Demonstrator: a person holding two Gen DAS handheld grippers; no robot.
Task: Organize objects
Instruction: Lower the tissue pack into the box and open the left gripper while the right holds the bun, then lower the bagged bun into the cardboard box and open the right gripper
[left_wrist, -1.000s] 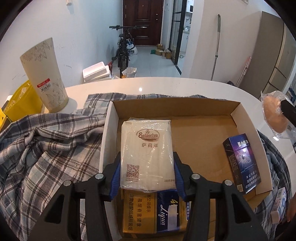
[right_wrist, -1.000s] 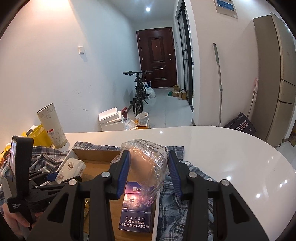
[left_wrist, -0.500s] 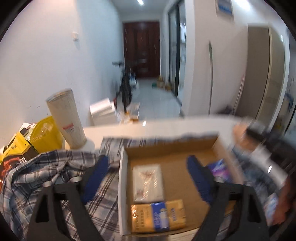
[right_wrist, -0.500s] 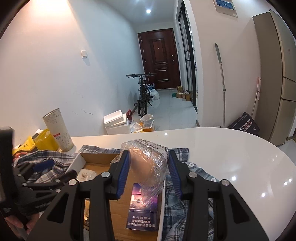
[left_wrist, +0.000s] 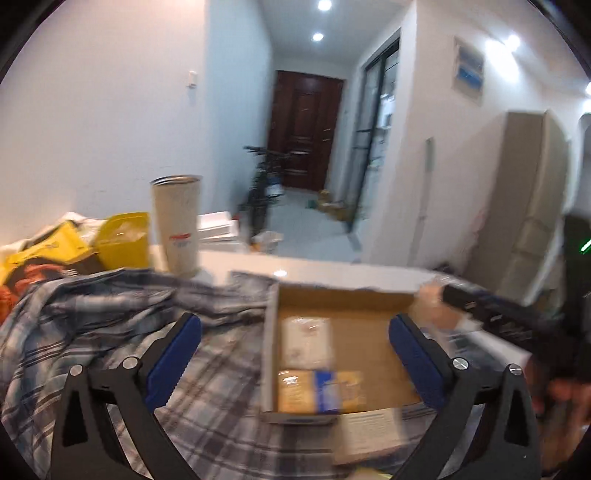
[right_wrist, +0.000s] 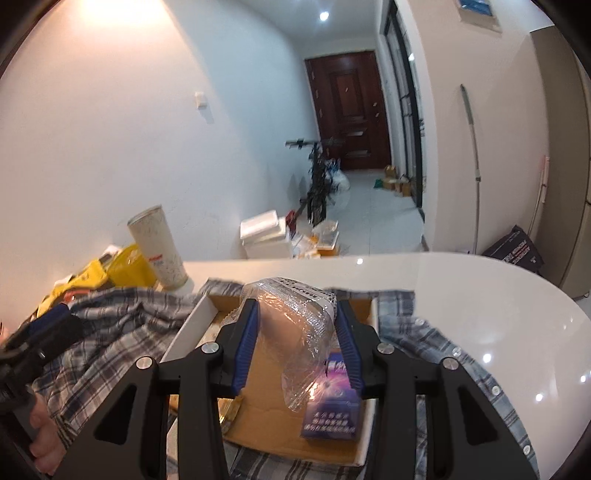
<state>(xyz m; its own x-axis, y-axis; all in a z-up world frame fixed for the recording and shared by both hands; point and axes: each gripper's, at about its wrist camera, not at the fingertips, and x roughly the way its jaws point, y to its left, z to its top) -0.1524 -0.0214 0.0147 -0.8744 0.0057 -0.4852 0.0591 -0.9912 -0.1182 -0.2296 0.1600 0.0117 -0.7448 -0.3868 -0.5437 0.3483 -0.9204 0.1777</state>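
A shallow cardboard box (left_wrist: 343, 295) (right_wrist: 188, 328) lies on a plaid shirt. In it lie a white tissue pack (left_wrist: 306, 341), a yellow-and-blue carton (left_wrist: 319, 391) and a blue cigarette pack (right_wrist: 334, 410). My left gripper (left_wrist: 293, 350) is open and empty, held above the box's left side. My right gripper (right_wrist: 297, 332) is shut on a bun in clear plastic wrap (right_wrist: 291, 332) and holds it over the box. The right gripper and bun also show at the right of the left wrist view (left_wrist: 436, 306).
The plaid shirt (left_wrist: 110, 325) (right_wrist: 122, 321) covers the white round table (right_wrist: 480, 295). A tall patterned cup (left_wrist: 179, 225) (right_wrist: 159, 247) and yellow bags (left_wrist: 122, 240) stand at the far left. A bicycle (right_wrist: 317, 184) and boxes are on the floor beyond.
My left gripper let go of the white tissue pack in the box, opened wide and pulled back and up. My right gripper moved the wrapped bun leftward over the box.
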